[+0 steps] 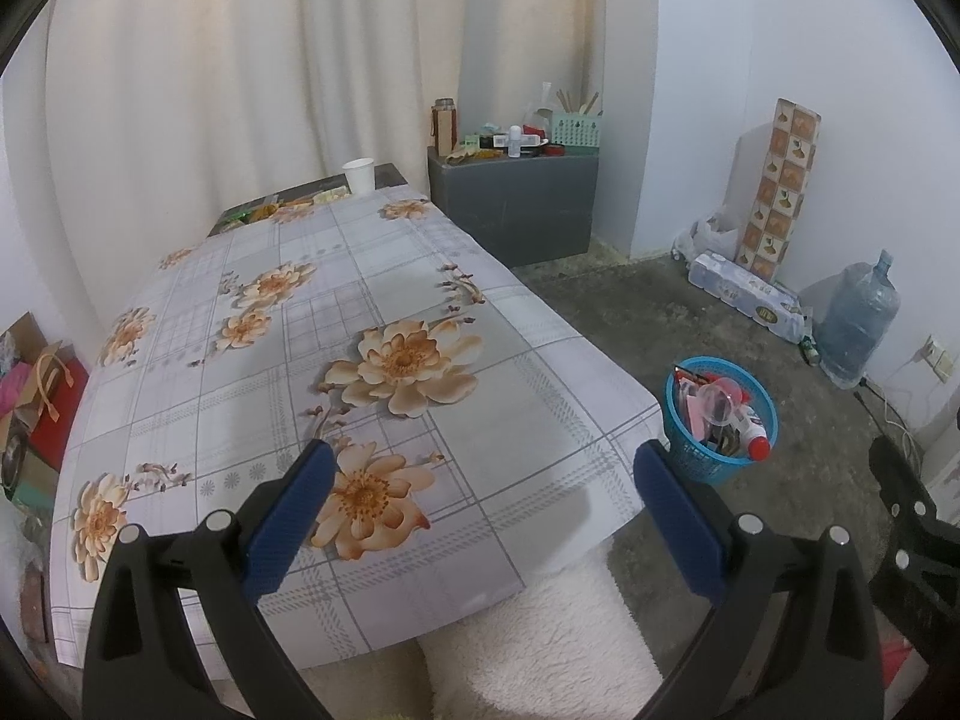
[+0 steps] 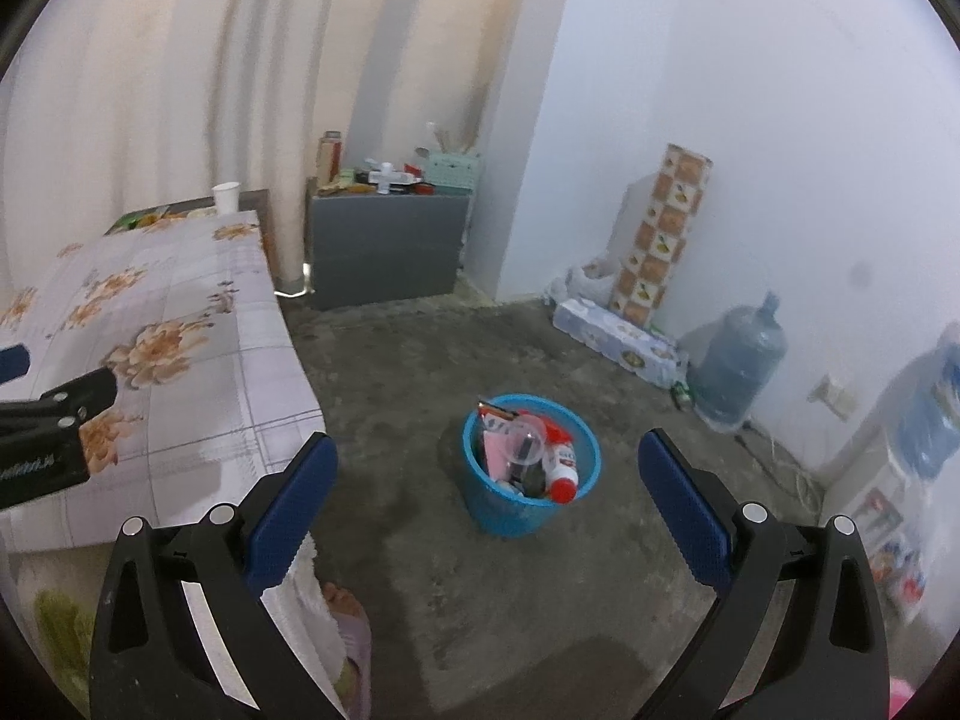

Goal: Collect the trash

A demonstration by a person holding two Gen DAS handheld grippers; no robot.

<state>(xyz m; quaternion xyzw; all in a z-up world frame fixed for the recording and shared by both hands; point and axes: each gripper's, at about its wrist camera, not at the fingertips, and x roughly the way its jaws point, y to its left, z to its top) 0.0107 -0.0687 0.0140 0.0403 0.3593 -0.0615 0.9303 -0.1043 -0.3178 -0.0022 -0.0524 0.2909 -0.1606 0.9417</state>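
A blue mesh trash basket (image 2: 480, 498) stands on the concrete floor beside the table; it also shows in the left wrist view (image 1: 681, 456). It holds several pieces of trash, among them a white bottle with a red cap (image 2: 563, 471) and a clear plastic cup (image 2: 528, 435). My right gripper (image 2: 487, 461) is open and empty, above and in front of the basket. My left gripper (image 1: 483, 471) is open and empty over the near corner of the floral tablecloth (image 1: 360, 312). A white paper cup (image 1: 359, 175) stands at the table's far end.
A grey cabinet (image 1: 516, 210) with clutter on top stands in the far corner. A tiled column (image 2: 660, 234), a long wrapped pack (image 2: 618, 342) and water jugs (image 2: 741, 360) line the right wall. Bags (image 1: 42, 384) sit left of the table. A white fluffy seat (image 1: 528, 648) is below the table's edge.
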